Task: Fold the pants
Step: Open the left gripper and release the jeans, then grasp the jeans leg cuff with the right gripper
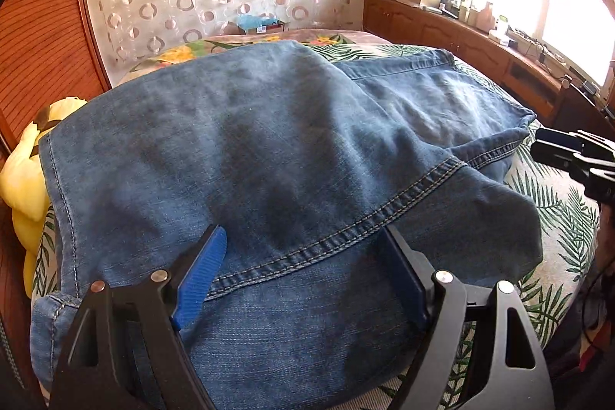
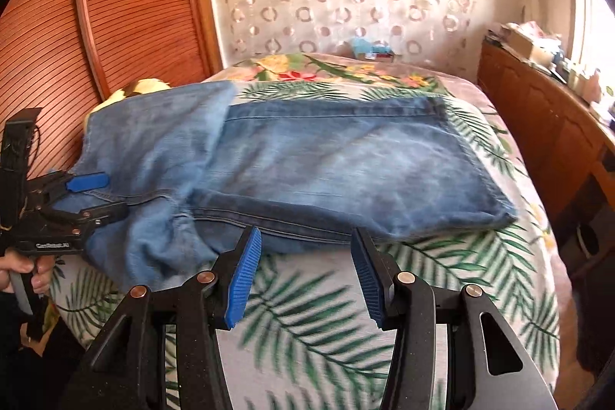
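Blue denim pants (image 1: 269,148) lie on a bed with a palm-leaf cover (image 2: 307,314). In the right wrist view the pants (image 2: 346,171) lie folded over, with the legs stretched to the right and a bunched part at the left. My left gripper (image 1: 303,237) is open, with its blue pads straddling a stitched seam on the near part of the pants; it also shows at the left of the right wrist view (image 2: 103,195). My right gripper (image 2: 305,237) is open and empty, just in front of the pants' near edge, above the bed cover.
A yellow soft toy (image 1: 23,171) lies at the bed's left edge, partly under the pants. A wooden slatted wardrobe (image 2: 115,6) stands to the left. A wooden sideboard (image 1: 461,41) with clutter runs under the window on the right. A small box (image 2: 371,50) sits at the bed's far end.
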